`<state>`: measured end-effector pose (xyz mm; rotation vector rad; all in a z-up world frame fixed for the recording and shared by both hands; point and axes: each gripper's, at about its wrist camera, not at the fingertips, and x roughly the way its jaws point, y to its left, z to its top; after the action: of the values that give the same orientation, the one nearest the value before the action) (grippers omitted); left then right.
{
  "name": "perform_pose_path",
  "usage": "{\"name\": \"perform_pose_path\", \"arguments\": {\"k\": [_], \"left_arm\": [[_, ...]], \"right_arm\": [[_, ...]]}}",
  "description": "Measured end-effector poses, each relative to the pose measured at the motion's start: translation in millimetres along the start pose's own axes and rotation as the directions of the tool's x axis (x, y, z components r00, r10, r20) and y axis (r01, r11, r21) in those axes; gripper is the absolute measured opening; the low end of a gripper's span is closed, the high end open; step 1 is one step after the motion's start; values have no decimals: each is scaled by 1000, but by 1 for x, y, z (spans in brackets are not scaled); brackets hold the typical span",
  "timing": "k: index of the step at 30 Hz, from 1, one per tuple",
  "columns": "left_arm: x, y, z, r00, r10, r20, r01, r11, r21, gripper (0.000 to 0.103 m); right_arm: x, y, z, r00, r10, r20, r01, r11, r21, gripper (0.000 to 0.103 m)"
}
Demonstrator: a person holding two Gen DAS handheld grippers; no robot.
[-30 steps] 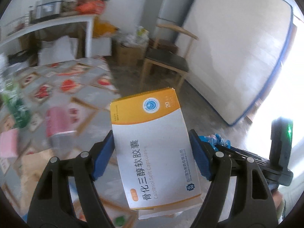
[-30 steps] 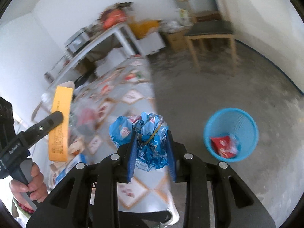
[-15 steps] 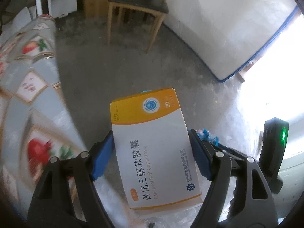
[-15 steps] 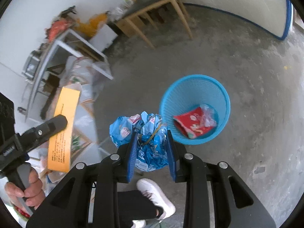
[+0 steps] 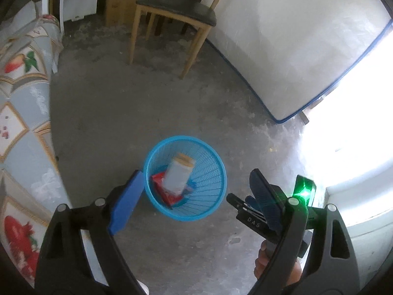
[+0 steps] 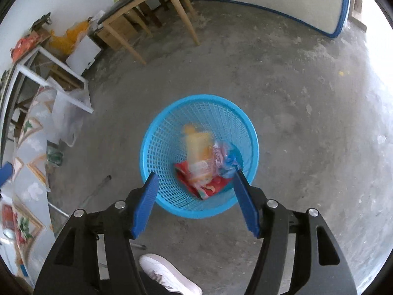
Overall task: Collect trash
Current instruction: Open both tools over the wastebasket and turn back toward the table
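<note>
A blue mesh trash basket (image 5: 211,206) stands on the concrete floor; it also shows in the right wrist view (image 6: 157,147). The white and orange medicine box (image 5: 178,175) is inside it, blurred in the right wrist view (image 6: 197,147). A red wrapper (image 6: 211,186) lies at the bottom and the blue crumpled wrapper (image 6: 227,158) is beside the box, blurred. My left gripper (image 5: 194,196) is open and empty above the basket. My right gripper (image 6: 194,201) is open and empty above the basket's near rim.
A table with a fruit-pattern cloth (image 5: 22,127) is at the left. A wooden chair (image 5: 176,12) and boxes stand at the back. A white mattress with blue edging (image 5: 282,36) leans on the right wall. A white shoe (image 6: 169,275) is below the right gripper.
Both grippers opened over the basket. The medicine box left the left gripper and the blue wrapper left the right gripper; both are now inside the basket.
</note>
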<state>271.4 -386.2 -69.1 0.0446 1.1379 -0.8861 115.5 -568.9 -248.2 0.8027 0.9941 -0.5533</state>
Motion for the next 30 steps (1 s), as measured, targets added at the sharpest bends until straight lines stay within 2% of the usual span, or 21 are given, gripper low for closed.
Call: {"name": "perform_pose_path", "arguments": {"k": [4, 7, 12, 17, 20, 24, 28, 29, 30], "left_arm": [[-29, -6, -9, 999, 9, 40, -10, 999, 36, 83], [-60, -9, -22, 997, -12, 73, 8, 999, 53, 83], [-113, -5, -46, 992, -1, 130, -10, 997, 80, 83], [-175, 23, -80, 979, 30, 204, -53, 993, 107, 83], [-213, 53, -101, 966, 79, 248, -99, 993, 67, 83], [-271, 111, -135, 931, 149, 334, -137, 989, -58, 83], [-326, 172, -170, 874, 266, 408, -199, 959, -199, 83], [-342, 193, -182, 855, 305, 420, -213, 944, -253, 83], [-352, 207, -190, 844, 327, 425, -216, 933, -289, 83]], "right_arm": [[-18, 6, -9, 1000, 15, 23, -15, 1000, -20, 62], [-42, 18, -14, 998, 37, 44, -35, 998, -58, 62], [-90, 60, -19, 988, 127, 93, -111, 982, -156, 64], [-136, 122, -33, 962, 250, 112, -209, 933, -293, 67], [-156, 161, -44, 945, 316, 89, -263, 890, -373, 67], [-175, 212, -61, 924, 379, 45, -316, 826, -466, 67], [-188, 267, -82, 910, 414, -9, -347, 753, -559, 67], [-190, 285, -89, 906, 422, -29, -357, 728, -585, 67], [-190, 297, -94, 902, 429, -44, -367, 712, -598, 67]]}}
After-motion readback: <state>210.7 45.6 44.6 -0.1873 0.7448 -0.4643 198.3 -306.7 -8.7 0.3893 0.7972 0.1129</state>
